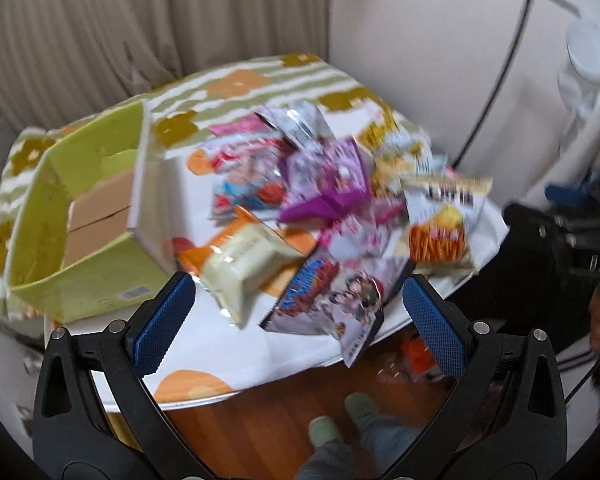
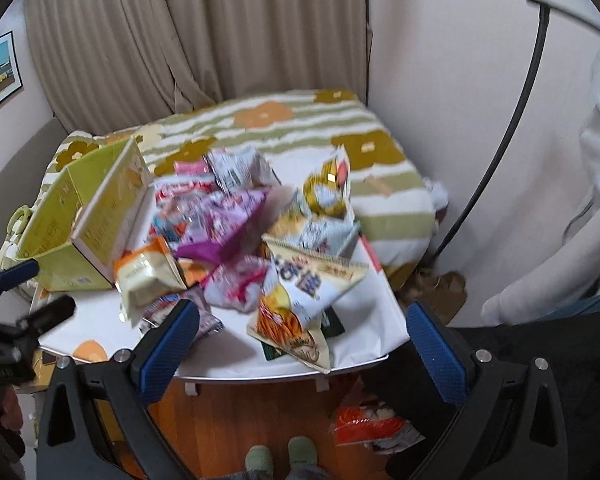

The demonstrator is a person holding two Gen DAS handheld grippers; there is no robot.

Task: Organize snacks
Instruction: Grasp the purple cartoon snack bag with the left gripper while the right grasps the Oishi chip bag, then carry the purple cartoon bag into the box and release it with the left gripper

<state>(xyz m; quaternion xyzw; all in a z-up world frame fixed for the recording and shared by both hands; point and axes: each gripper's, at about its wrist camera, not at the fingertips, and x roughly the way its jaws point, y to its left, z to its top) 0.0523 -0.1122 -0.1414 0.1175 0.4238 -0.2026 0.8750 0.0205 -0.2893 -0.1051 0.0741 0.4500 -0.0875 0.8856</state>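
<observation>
A heap of snack bags [image 1: 332,184] [image 2: 260,240] covers a small white table [image 1: 228,356] [image 2: 360,340]. Among them lie a purple pack [image 1: 328,180] [image 2: 228,224], a cream and orange pack [image 1: 240,264] [image 2: 148,276], a fries bag [image 1: 440,220] [image 2: 296,304] and a cartoon-print bag [image 1: 336,300]. An open green box [image 1: 88,236] [image 2: 84,216] stands at the table's left. My left gripper [image 1: 296,316] hovers open above the table's near edge, holding nothing. My right gripper [image 2: 300,344] is open too, over the near right edge.
Behind the table lies a flower-patterned cover [image 1: 260,80] [image 2: 300,128], with curtains [image 2: 200,32] beyond. On the wooden floor [image 2: 228,420] sits an orange-red packet [image 2: 368,426] beside a person's slippered feet [image 1: 340,420] [image 2: 280,456]. The other gripper [image 2: 16,312] shows at the left in the right wrist view.
</observation>
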